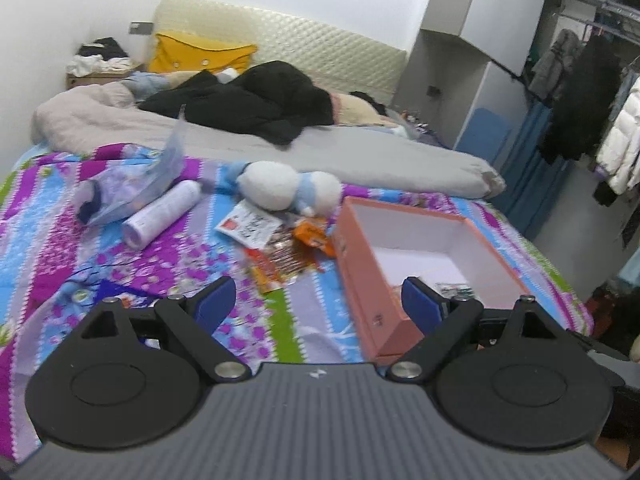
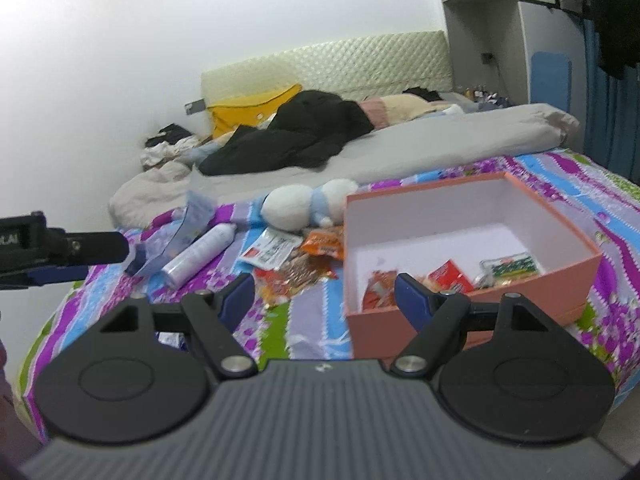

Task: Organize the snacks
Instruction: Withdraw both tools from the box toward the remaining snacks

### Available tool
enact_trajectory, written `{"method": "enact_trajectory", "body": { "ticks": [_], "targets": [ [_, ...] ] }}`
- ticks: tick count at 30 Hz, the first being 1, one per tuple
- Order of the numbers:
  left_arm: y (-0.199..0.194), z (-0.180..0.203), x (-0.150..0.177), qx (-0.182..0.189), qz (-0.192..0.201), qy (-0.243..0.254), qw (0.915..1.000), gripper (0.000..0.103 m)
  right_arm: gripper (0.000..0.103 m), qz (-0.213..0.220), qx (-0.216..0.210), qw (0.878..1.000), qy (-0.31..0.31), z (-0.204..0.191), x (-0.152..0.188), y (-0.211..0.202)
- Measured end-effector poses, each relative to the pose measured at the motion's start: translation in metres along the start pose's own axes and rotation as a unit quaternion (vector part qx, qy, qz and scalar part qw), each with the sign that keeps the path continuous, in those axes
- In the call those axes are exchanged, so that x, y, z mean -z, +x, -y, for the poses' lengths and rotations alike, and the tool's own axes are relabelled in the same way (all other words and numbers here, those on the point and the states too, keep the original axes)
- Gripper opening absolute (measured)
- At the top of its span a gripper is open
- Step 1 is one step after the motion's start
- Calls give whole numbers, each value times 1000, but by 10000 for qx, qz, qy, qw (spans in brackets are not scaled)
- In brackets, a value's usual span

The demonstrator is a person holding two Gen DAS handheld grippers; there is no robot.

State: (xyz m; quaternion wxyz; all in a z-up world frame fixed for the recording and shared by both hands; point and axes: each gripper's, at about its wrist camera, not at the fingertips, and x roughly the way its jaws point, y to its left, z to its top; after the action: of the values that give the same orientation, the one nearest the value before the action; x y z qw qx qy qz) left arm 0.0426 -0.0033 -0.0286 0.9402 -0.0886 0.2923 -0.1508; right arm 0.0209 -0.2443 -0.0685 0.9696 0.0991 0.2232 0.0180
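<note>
The left tool (image 1: 318,300) hangs above the near edge of the bed (image 1: 52,248) with its blue-padded fingers (image 1: 216,302) spread wide apart and nothing between them. The right tool (image 2: 324,294) is likewise spread, its fingers (image 2: 412,300) empty, poised just before the near wall of the pink box (image 2: 476,308). In the right wrist view the left tool shows as a dark body entering from the left edge.

The pink box, open and white inside, sits on the patterned bedspread toward the bed's near right corner. It already holds a few snacks: an orange-red packet (image 2: 376,290) against the near wall, a red packet (image 2: 450,274) beside it, and a clear packet with green print (image 2: 508,266) nearer the right wall.

The loose snack pile (image 1: 288,250) lies on the bedspread just left of the box: an orange packet (image 1: 312,236) touching or nearly touching the box's left wall, a white packet with a red mark (image 1: 250,224) at the far side of the pile, and several red and brown wrappers, too blurred to tell apart, spilling toward the near edge.

Behind the pile rests a white and blue plush toy (image 1: 288,190). Left of it lie a white cylindrical bottle (image 1: 162,214) on its side and a crumpled clear plastic bag (image 1: 132,188). Farther back, a grey quilt (image 1: 360,152) and a black coat (image 1: 256,100) cover the head end of the bed.
</note>
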Motion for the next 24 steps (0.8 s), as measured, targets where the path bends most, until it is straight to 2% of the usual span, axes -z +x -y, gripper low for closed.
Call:
{"method": "enact_trajectory", "body": {
  "ticks": [11, 16, 24],
  "targets": [
    [4, -38, 27, -368, -110, -257, 9989, 93, 78, -162, -303, 9984, -451, -34, 28, 12],
    [15, -60, 47, -525, -325, -523, 9967, 97, 78, -495, -559, 9953, -617, -49, 42, 21],
    [48, -107, 81, -801, -754, -1166, 9871, 97, 78, -900, -506, 9921, -719, -60, 61, 49]
  ]
}}
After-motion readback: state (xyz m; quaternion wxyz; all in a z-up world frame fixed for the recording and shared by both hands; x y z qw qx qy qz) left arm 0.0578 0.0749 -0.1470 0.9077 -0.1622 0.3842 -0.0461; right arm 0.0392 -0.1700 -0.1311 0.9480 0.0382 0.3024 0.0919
